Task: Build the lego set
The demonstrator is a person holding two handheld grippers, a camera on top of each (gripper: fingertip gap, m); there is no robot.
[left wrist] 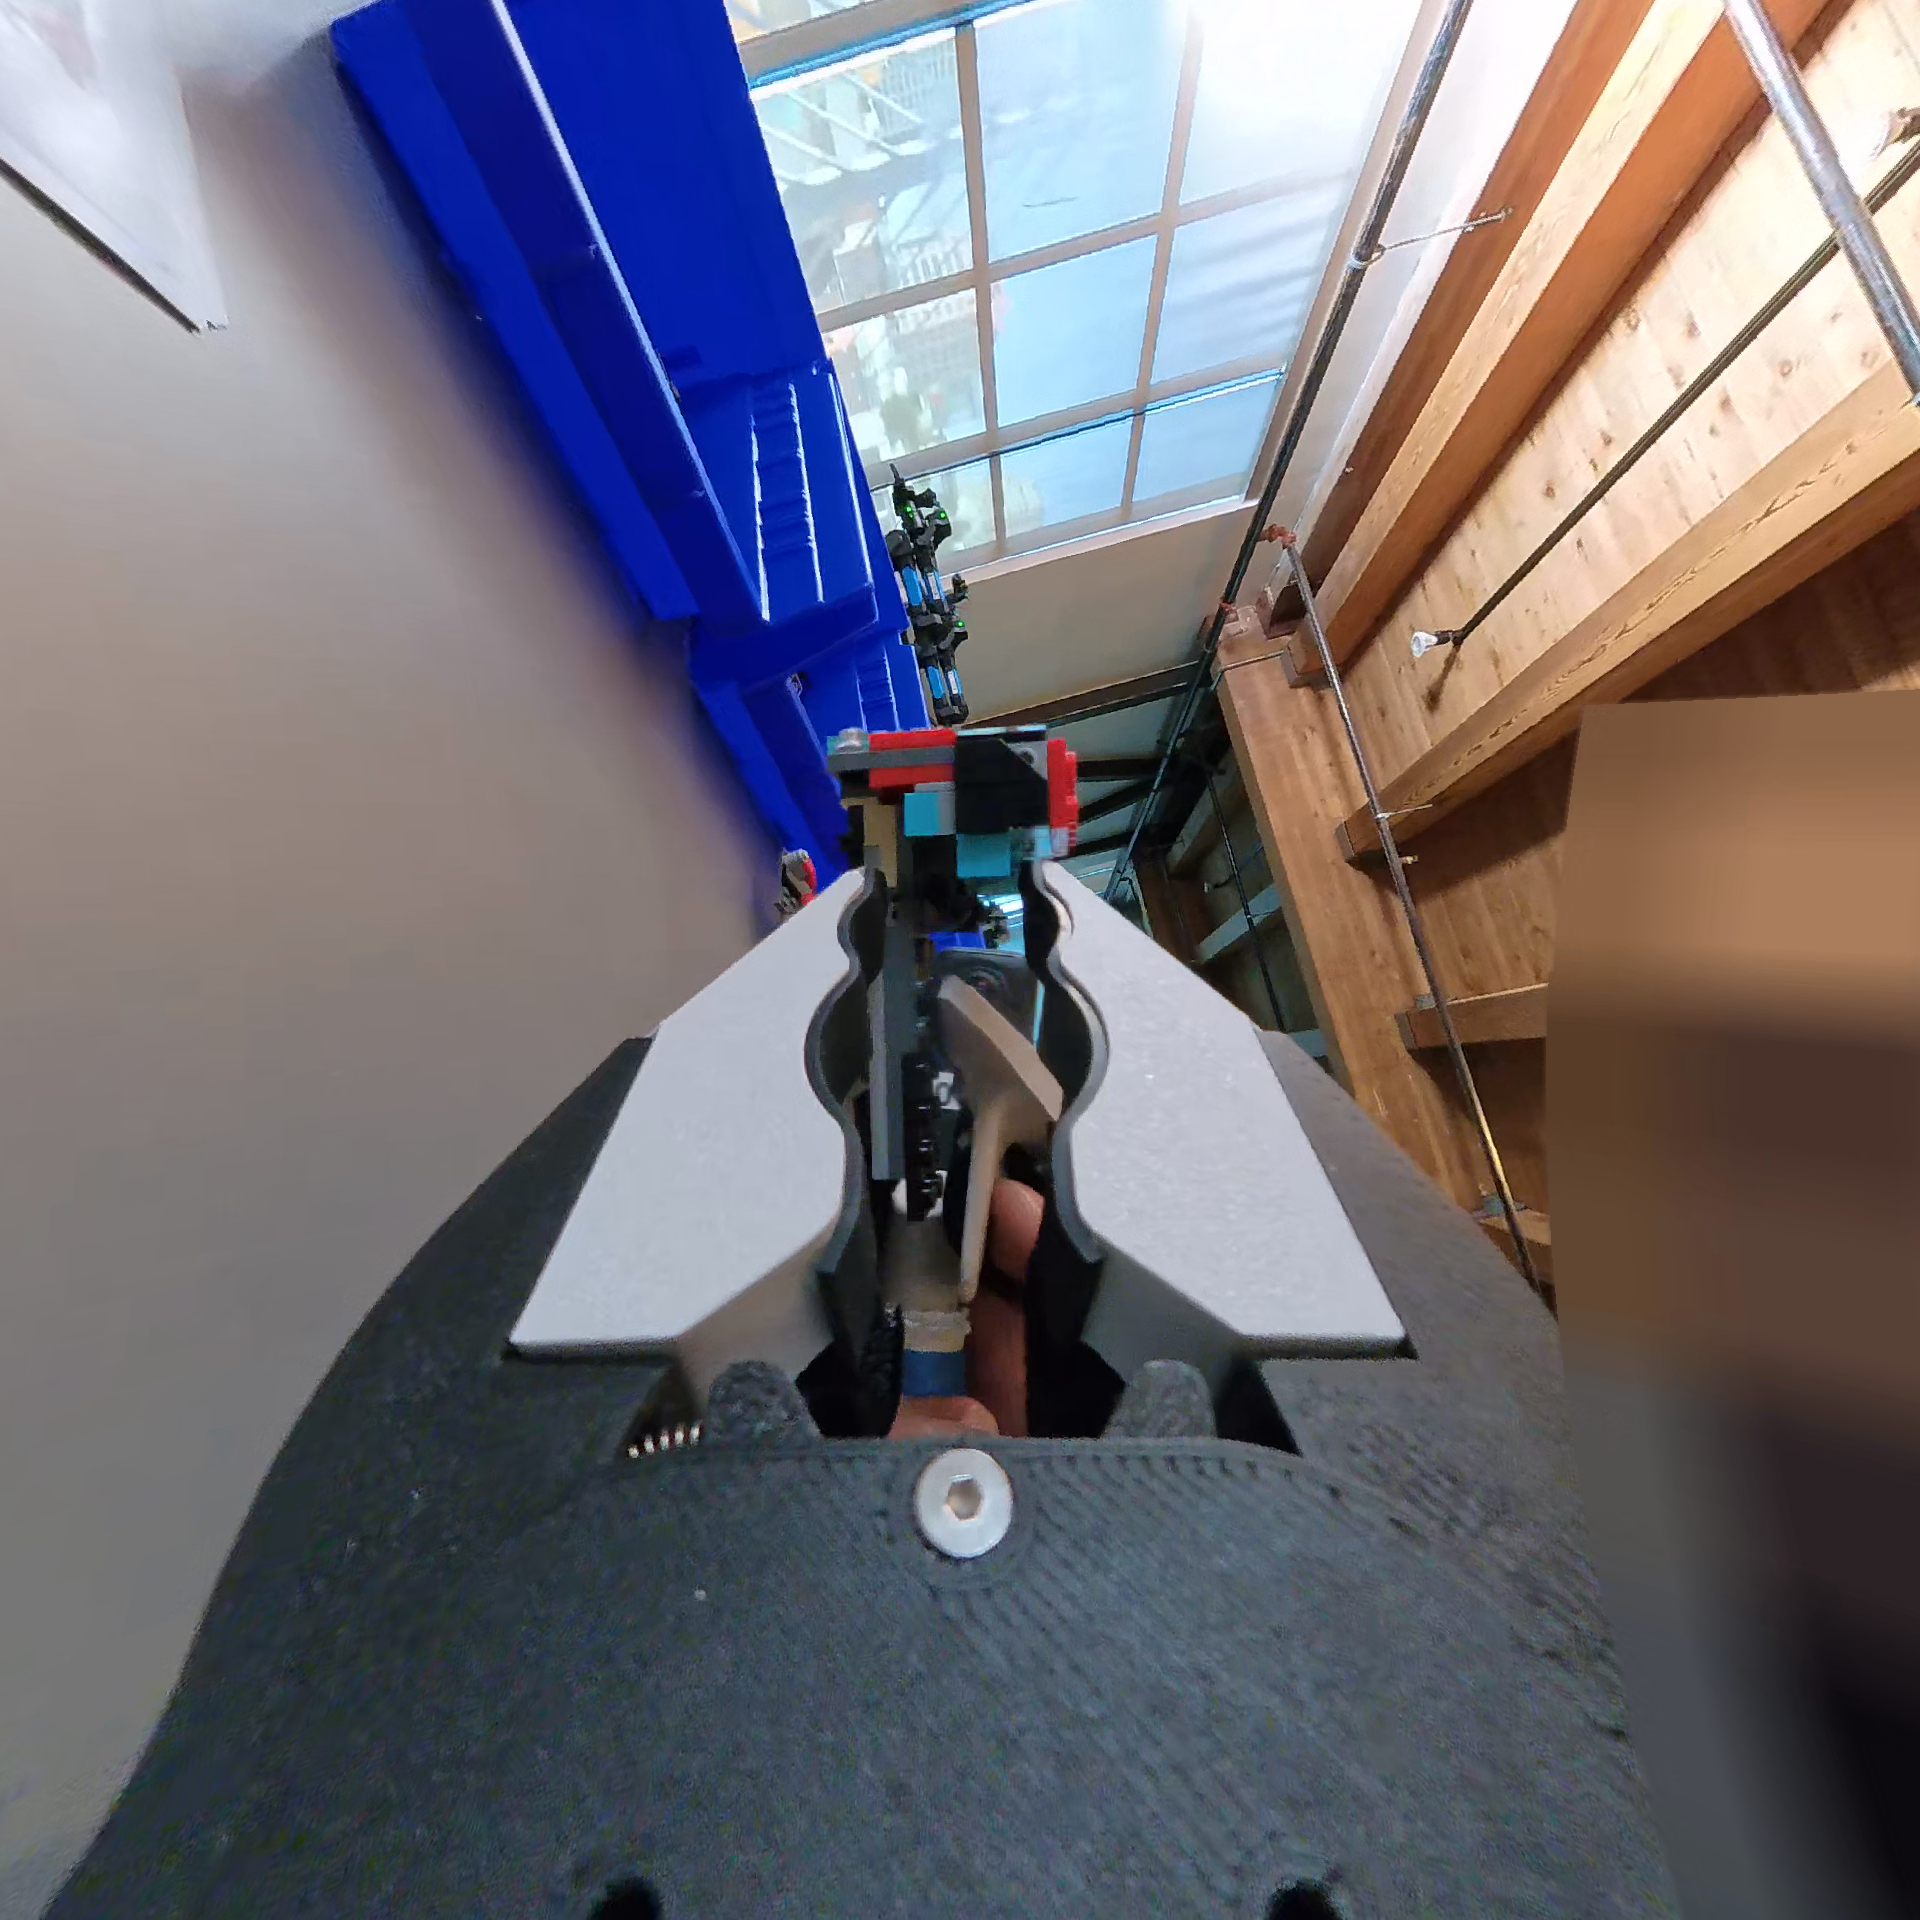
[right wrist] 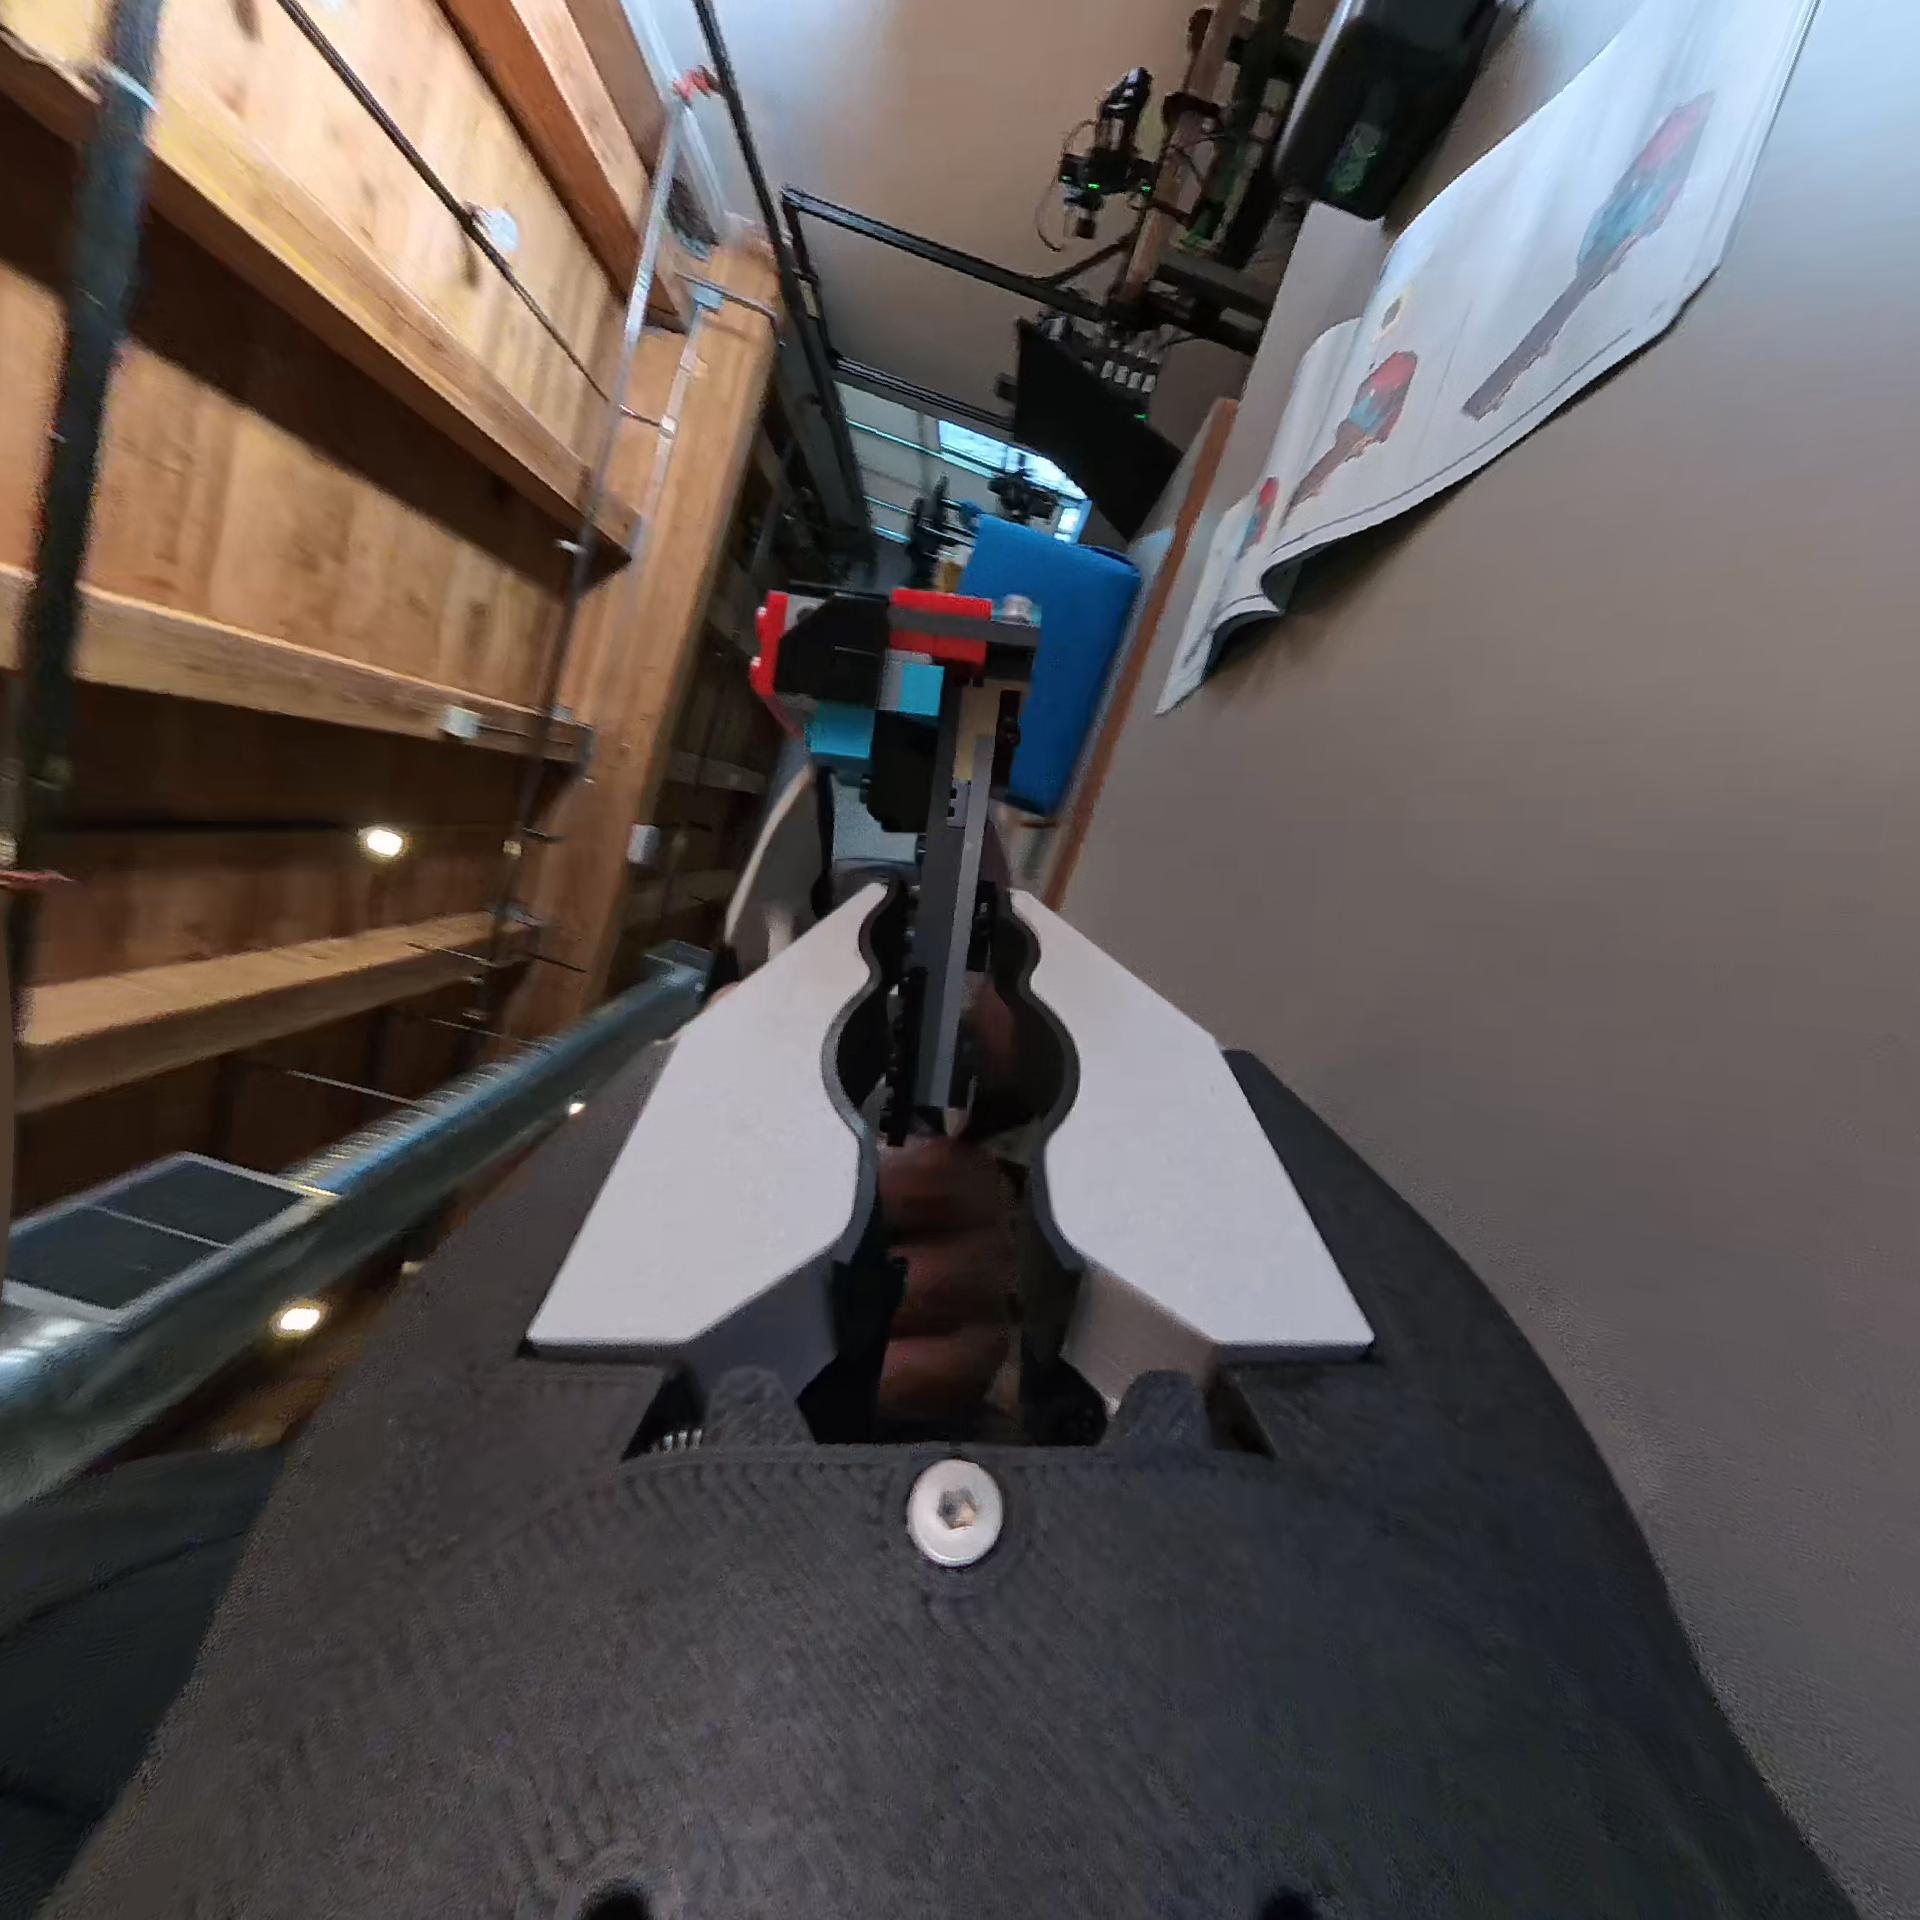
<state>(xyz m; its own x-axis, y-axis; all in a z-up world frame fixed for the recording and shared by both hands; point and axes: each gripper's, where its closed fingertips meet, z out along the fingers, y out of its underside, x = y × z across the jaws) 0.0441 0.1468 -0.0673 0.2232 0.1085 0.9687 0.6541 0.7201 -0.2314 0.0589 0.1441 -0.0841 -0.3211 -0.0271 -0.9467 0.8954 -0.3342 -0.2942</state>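
The lego model (left wrist: 951,800) sits between the fingers of both my grippers at once, lifted off the table and seen against the ceiling. It has a long dark grey shaft with a head of red, black and turquoise bricks.

In the left wrist view, my left gripper (left wrist: 951,894) is closed nearly all the way on the model, its grey fingers (left wrist: 727,1122) pressing from both sides just under the head, which sticks out past the fingertips. Part of the other gripper shows in the gap, along with a hand behind it.

In the right wrist view, my right gripper (right wrist: 951,899) is likewise clamped narrow on the model's (right wrist: 904,675) grey shaft, lower down, so more of the shaft stands clear above the tips.

The cameras are tipped far over. The beige table (left wrist: 312,831) runs up the left of the left view, with blue bins (left wrist: 582,343) on it and a paned window (left wrist: 1070,270) beyond. Wooden ceiling beams (left wrist: 1558,520) fill the right. In the right view the open instruction booklet (right wrist: 1455,343) lies on the table (right wrist: 1558,935) at right, showing coloured pictures, well apart from the model.
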